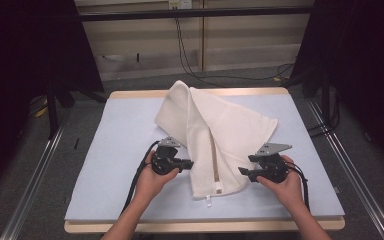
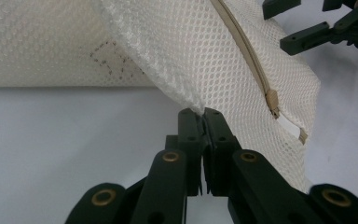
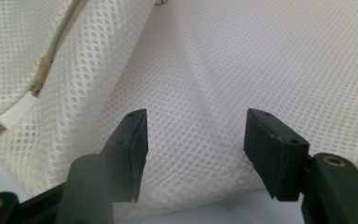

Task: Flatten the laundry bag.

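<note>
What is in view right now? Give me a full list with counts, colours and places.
mesh bag: one, white, folded across the middle of the table
zip: one, beige, runs down the bag to its near end
mat: one, pale blue, covers the table top
table: one, light wood, edge shows round the mat
cables: several, black, on the floor behind
left gripper: one, black, shut on the bag's left edge
right gripper: one, black, open at the bag's right edge
hands: two, each holding a gripper
</note>
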`<state>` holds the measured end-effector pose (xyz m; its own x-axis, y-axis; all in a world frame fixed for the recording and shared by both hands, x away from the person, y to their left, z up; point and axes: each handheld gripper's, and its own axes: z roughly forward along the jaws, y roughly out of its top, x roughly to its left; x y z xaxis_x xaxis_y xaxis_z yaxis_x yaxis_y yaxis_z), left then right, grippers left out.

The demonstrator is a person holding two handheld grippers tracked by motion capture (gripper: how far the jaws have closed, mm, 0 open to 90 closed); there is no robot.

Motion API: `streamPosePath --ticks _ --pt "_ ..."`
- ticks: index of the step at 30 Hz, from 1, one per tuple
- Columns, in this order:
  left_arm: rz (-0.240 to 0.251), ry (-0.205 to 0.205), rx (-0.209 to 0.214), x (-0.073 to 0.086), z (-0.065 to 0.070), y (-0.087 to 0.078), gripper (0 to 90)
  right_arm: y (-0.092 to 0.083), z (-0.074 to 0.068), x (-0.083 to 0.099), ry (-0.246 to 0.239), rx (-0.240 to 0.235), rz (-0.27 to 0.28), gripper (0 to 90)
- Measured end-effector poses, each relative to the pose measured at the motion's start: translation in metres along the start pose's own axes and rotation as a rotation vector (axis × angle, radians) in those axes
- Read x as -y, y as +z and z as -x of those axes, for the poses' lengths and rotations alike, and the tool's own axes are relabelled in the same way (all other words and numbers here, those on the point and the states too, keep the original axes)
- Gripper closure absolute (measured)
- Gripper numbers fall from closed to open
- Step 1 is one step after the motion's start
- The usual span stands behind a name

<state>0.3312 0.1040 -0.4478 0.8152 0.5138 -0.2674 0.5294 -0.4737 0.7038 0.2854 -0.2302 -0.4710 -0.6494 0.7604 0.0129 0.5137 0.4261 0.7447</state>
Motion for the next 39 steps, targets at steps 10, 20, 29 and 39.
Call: streamPosePath --ticks 10,20,29,39 --pt "0.013 -0.009 0.002 0.005 0.002 -0.003 86.8 0.014 0.008 -0.001 0.023 0.04 -0.06 61.3" --pt "0.027 -0.013 0.005 0.007 0.006 -0.006 86.8 0.015 0.012 -0.005 0.023 0.034 -0.07 89.6" --pt "0.027 -0.018 0.003 0.01 0.006 -0.008 86.8 0.013 0.014 -0.007 0.016 0.035 -0.072 90.0" --pt "0.028 -0.025 0.015 0.014 0.008 -0.011 86.7 0.011 0.017 -0.008 0.013 0.078 -0.057 90.0"
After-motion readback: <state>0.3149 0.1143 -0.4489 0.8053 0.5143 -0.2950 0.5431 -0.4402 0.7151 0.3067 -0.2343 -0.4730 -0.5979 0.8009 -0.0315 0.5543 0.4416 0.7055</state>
